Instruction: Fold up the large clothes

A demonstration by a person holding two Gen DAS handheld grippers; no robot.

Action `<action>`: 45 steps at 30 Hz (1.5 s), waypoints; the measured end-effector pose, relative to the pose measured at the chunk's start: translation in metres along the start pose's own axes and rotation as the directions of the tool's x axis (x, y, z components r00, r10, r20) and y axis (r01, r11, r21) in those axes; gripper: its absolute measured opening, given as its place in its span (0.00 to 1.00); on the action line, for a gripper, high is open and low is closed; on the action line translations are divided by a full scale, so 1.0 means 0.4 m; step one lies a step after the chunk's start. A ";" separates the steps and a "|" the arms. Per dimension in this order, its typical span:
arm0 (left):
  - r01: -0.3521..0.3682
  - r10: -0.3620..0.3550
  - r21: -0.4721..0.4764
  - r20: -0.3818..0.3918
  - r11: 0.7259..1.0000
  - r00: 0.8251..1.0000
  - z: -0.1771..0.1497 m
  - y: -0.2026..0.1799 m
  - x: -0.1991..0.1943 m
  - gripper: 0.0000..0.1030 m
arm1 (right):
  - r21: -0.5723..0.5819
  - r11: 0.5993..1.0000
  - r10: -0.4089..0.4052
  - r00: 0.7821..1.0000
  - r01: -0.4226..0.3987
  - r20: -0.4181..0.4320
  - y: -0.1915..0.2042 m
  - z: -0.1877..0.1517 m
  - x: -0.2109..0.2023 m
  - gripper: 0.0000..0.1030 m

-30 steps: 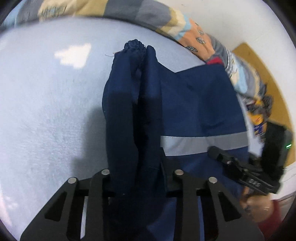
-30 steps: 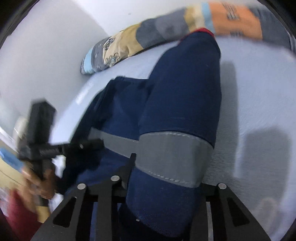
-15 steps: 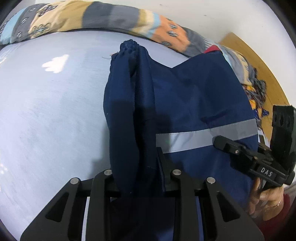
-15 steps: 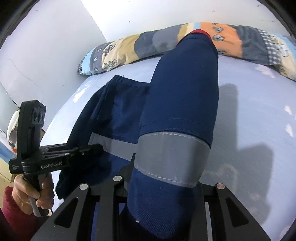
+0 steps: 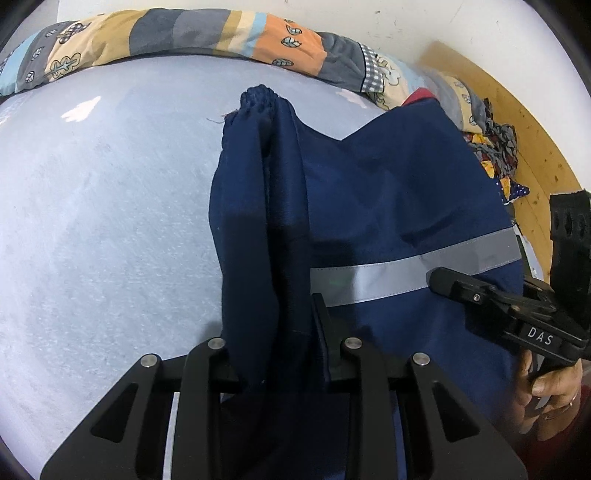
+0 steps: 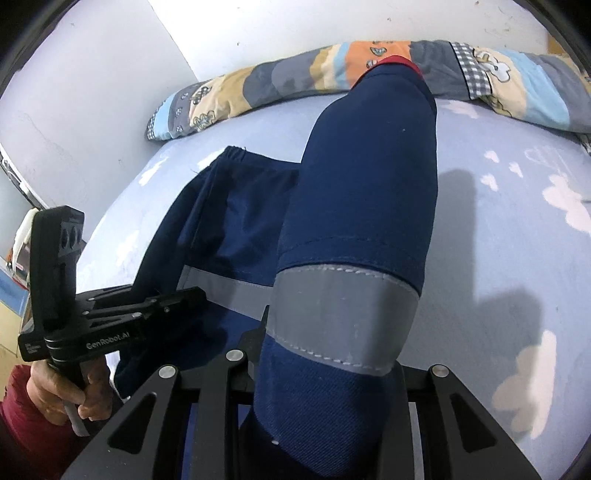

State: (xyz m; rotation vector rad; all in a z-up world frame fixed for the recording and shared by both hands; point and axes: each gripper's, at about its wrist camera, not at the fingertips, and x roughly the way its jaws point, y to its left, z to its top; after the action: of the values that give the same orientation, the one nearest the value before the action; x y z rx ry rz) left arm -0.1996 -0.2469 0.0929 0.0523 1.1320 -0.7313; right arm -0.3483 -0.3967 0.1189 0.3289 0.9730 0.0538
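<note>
A navy blue work garment (image 5: 399,206) with a grey reflective stripe (image 5: 406,269) is held up over a pale blue bed sheet (image 5: 103,229). My left gripper (image 5: 273,332) is shut on a bunched edge of it; the fabric hides the fingertips. My right gripper (image 6: 332,354) is shut on a folded part (image 6: 369,184) with a grey band (image 6: 340,314). The right gripper also shows in the left wrist view (image 5: 454,284), at the garment's right edge. The left gripper shows in the right wrist view (image 6: 184,295), at its left edge.
A patchwork quilt (image 5: 184,33) lies rolled along the far edge of the bed, against a white wall (image 6: 110,74). A wooden board (image 5: 517,122) and a heap of patterned cloth (image 5: 495,147) are at the right. The sheet has white cloud prints (image 6: 565,199).
Both grippers have tilted upward with the garment still held, so the quilt and wall show more. The garment stays stretched between them.
</note>
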 end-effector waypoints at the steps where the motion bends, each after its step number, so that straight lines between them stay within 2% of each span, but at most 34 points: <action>1: -0.008 0.008 -0.001 -0.001 1.000 1.000 0.003 -0.005 0.010 0.23 | 0.005 1.000 0.003 1.000 -0.003 -0.009 -0.010 -0.001 0.008 0.27; 6: -0.025 0.024 -0.014 -0.009 1.000 1.000 0.018 0.001 0.030 0.23 | 0.007 1.000 -0.019 0.999 0.020 -0.032 -0.031 0.010 0.047 0.27; 12: -0.033 0.033 -0.015 0.025 0.999 0.999 0.036 0.005 0.029 0.23 | -0.048 0.998 -0.041 0.999 0.041 0.010 -0.028 0.049 0.052 0.27; 15: -0.053 0.053 -0.025 0.008 0.998 0.999 0.046 0.027 0.064 0.25 | -0.063 0.995 -0.077 0.997 0.076 -0.008 -0.042 0.067 0.096 0.28; 16: -0.057 0.057 -0.034 -0.001 0.998 0.998 0.046 0.035 0.075 0.28 | -0.070 0.994 -0.092 0.995 0.090 -0.030 -0.046 0.069 0.116 0.32; 17: -0.054 0.053 -0.060 -0.015 0.997 0.998 0.044 0.046 0.091 0.29 | -0.066 0.992 -0.109 0.992 0.104 -0.071 -0.059 0.072 0.146 0.40; 18: -0.043 0.041 -0.071 -0.021 0.997 0.999 0.045 0.050 0.098 0.30 | -0.030 0.994 -0.107 0.989 0.105 -0.100 -0.081 0.076 0.165 0.44; 20: -0.044 0.043 -0.062 -0.022 0.997 0.999 0.043 0.045 0.104 0.34 | 0.075 0.995 -0.056 0.989 0.066 -0.134 -0.127 0.080 0.176 0.57; 22: -0.051 0.051 -0.045 -0.016 0.998 0.999 0.039 0.038 0.104 0.35 | 0.167 0.986 0.008 0.987 0.020 -0.161 -0.165 0.080 0.169 0.58; 27: -0.062 0.061 -0.030 -0.015 0.998 0.998 0.032 0.033 0.103 0.40 | 0.142 0.989 -0.018 0.990 0.038 -0.141 -0.165 0.039 0.096 0.61; 30: -0.061 0.061 -0.031 -0.017 0.998 0.998 0.028 0.039 0.098 0.44 | 0.197 0.980 0.025 0.992 0.001 -0.126 -0.180 -0.017 0.050 0.64; 34: -0.060 0.060 -0.023 -0.015 0.998 0.998 0.005 0.045 0.069 0.45 | 0.316 0.945 0.127 0.986 -0.086 -0.111 -0.192 -0.123 0.013 0.66; 37: -0.059 0.059 -0.012 -0.019 0.998 0.998 -0.015 0.055 0.047 0.47 | 0.413 0.898 0.205 0.975 -0.152 -0.086 -0.203 -0.208 0.000 0.70; 39: -0.058 0.058 -0.008 -0.019 0.998 0.998 -0.023 0.063 0.041 0.48 | 0.454 0.872 0.232 0.972 -0.186 -0.048 -0.210 -0.257 -0.005 0.70; 41: -0.060 0.060 -0.008 -0.011 0.998 0.998 -0.032 0.074 0.038 0.52 | 0.445 0.879 0.201 0.979 -0.171 -0.020 -0.209 -0.276 -0.021 0.51; 42: -0.062 0.062 -0.011 -0.008 0.998 0.998 -0.035 0.080 0.037 0.53 | 0.437 0.884 0.188 0.982 -0.164 -0.013 -0.207 -0.278 -0.031 0.48; 43: -0.071 0.071 -0.010 -0.009 0.997 0.997 -0.038 0.081 0.039 0.58 | 0.410 0.902 0.152 0.988 -0.133 -0.014 -0.197 -0.276 -0.039 0.43; 45: -0.084 0.084 0.012 0.005 0.996 0.996 -0.045 0.076 0.042 0.58 | 0.340 0.940 0.050 0.998 -0.032 -0.044 -0.169 -0.266 -0.029 0.42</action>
State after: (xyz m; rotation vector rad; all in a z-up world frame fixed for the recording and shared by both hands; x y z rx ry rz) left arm -0.1934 -0.2249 0.0612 0.1086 1.1148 -0.6629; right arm -0.4486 -0.4365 0.0529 0.6684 1.0271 -0.0695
